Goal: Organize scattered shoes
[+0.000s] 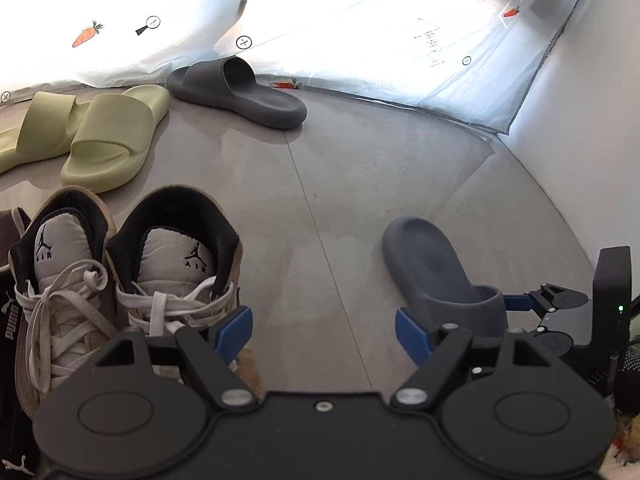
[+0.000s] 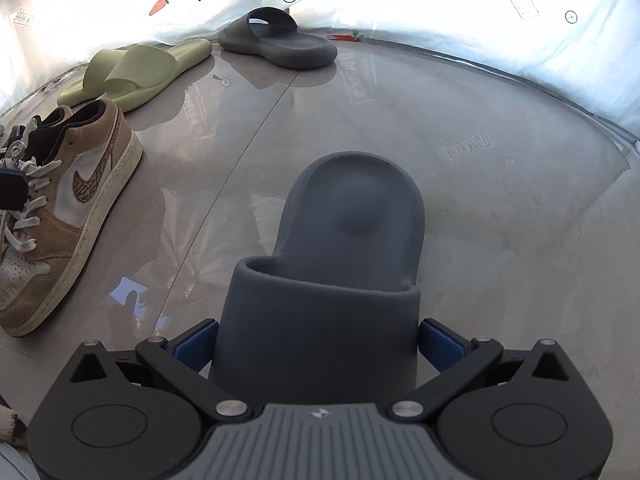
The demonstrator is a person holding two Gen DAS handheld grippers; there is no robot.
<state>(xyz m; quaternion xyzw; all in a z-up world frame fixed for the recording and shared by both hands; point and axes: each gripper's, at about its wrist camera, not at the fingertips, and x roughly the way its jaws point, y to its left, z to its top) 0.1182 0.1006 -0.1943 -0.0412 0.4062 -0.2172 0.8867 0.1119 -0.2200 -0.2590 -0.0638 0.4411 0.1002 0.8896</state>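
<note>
A dark grey slide [image 2: 352, 216] lies on the grey floor, toe end toward me. My right gripper [image 2: 316, 344] is shut on it, with the blue pads against both sides of its strap. In the left wrist view this slide [image 1: 428, 268] is at the right, with the right gripper [image 1: 520, 302] behind it. Its mate [image 1: 240, 92] lies far back by the white sheet. My left gripper [image 1: 324, 334] stands open over bare floor, next to a pair of tan sneakers [image 1: 172, 264]. Two green slides [image 1: 108, 136] lie side by side at the back left.
A white sheet [image 1: 360, 20] printed with carrots and symbols hangs along the back. A white wall [image 1: 580, 140] closes the right side. A black Puma shoe [image 1: 8, 320] sits at the far left beside the sneakers. Glossy grey floor tiles [image 1: 320, 184] stretch between the shoes.
</note>
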